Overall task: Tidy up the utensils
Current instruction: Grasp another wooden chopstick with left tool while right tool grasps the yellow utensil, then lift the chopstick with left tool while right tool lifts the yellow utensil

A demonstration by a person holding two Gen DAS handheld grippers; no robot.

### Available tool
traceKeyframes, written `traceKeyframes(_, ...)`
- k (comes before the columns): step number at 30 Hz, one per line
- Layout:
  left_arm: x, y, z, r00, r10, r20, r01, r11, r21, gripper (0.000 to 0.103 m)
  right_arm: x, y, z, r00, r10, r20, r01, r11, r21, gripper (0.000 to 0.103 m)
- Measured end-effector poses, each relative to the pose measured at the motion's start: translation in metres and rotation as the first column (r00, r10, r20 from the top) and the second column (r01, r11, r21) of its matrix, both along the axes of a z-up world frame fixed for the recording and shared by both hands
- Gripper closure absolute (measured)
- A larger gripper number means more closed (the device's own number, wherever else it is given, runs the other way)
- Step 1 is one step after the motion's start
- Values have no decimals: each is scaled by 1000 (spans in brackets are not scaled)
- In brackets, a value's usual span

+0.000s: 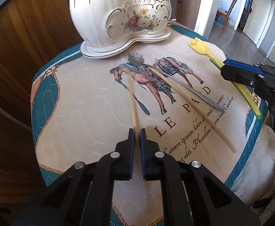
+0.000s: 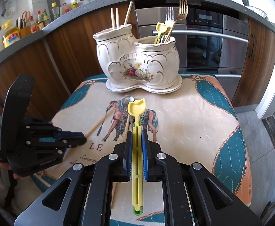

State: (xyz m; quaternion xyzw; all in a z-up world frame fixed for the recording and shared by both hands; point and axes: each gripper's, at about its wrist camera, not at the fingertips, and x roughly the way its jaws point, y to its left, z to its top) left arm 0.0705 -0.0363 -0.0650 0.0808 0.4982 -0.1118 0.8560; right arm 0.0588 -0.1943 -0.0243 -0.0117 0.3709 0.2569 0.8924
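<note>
Nearest, the right tool (image 2: 136,137) is clenched on the yellow spoon (image 2: 137,113), whose long axis points straight at the ceramic holder (image 2: 137,64) ahead. The left tool (image 1: 137,133) grips 1 chopstick (image 1: 134,111), holder beyond it.

You've got two tongs in play, the left tongs (image 1: 137,131) and the right tongs (image 2: 137,131). Chopsticks: five in all, three standing in the holder's (image 2: 137,64) left pot (image 2: 116,19), one lying on the surface (image 1: 194,111), one in your left tongs (image 1: 134,111). Yellow plastic spoons: two, one in the right pot (image 2: 161,29), one in your right tongs (image 2: 137,128). Forks: two upright in that pot (image 2: 181,9). One metal utensil lies on the mat (image 1: 175,79).
</note>
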Motion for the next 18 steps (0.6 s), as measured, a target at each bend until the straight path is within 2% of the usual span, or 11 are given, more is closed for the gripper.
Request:
traceKeyframes(4, 0, 7, 3, 1000, 11, 13, -10, 1000, -29, 98, -3, -5, 3, 1000, -3, 12, 3, 1000, 18, 92)
traceKeyframes(7, -7, 17, 17, 999, 17, 43, -14, 997, -73, 98, -3, -12, 7, 1000, -11, 24, 10, 999, 46, 92)
traceKeyframes(11, -18, 27, 47, 990, 18, 140, 1, 992, -130, 98, 0, -19, 14, 999, -20, 38, 16, 996, 86, 92)
traceKeyframes(15, -22, 37, 80, 964, 44, 264, 10, 979, -202, 98, 4, -19, 28, 995, -23, 92, 13, 994, 106, 92)
traceKeyframes(18, -16, 44, 98, 944, 81, 320, -5, 972, -233, 98, 13, -18, 46, 989, -30, 144, 12, 992, 124, 92)
